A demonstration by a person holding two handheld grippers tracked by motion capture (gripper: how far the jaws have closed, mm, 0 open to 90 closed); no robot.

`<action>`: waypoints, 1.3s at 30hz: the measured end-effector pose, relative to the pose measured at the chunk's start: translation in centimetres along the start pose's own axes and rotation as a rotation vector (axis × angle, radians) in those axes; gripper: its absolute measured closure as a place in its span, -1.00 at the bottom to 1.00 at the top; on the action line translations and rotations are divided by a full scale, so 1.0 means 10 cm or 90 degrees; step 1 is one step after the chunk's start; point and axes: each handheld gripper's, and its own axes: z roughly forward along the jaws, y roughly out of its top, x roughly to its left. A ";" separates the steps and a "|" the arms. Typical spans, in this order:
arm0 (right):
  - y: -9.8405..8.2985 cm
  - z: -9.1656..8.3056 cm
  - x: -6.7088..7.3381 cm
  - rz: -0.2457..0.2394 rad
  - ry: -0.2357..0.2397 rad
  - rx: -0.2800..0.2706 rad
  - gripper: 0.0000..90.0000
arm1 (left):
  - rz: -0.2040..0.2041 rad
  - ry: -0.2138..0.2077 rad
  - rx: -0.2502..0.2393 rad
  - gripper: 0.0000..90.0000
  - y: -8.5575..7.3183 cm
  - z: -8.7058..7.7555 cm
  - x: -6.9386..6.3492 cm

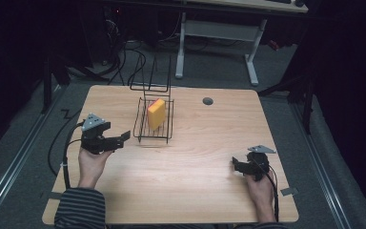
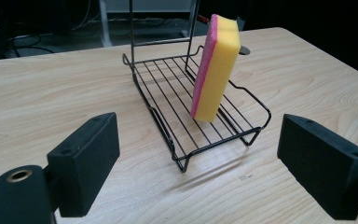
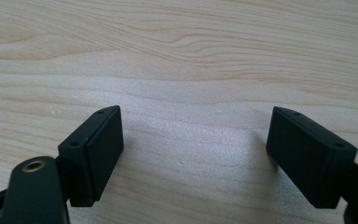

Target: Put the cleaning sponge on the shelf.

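Standing: one sponge [image 2: 216, 70], one rack [image 2: 168, 100].

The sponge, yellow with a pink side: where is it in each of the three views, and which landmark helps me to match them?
High view: the sponge stands on edge in the black wire rack, above centre, just right of the open left claw.
Left gripper view: upper centre, upright in the rack, pink side to the left, beyond the two jaws.
Right gripper view: not in it; wooden table between open jaws.
Shared landmark: the wire rack; the table's wood grain for the third.
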 end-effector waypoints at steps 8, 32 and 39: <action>0.00 0.00 0.00 0.000 0.000 0.000 -0.58 | -0.008 0.023 0.004 -0.69 -0.10 -0.06 0.07; 0.00 0.00 0.00 -0.001 0.000 0.000 -0.58 | -0.041 0.033 0.005 -0.67 -0.31 -0.16 0.15; 0.00 0.00 0.00 -0.001 0.000 0.000 -0.58 | -0.046 0.034 0.009 -0.67 -0.37 -0.16 0.16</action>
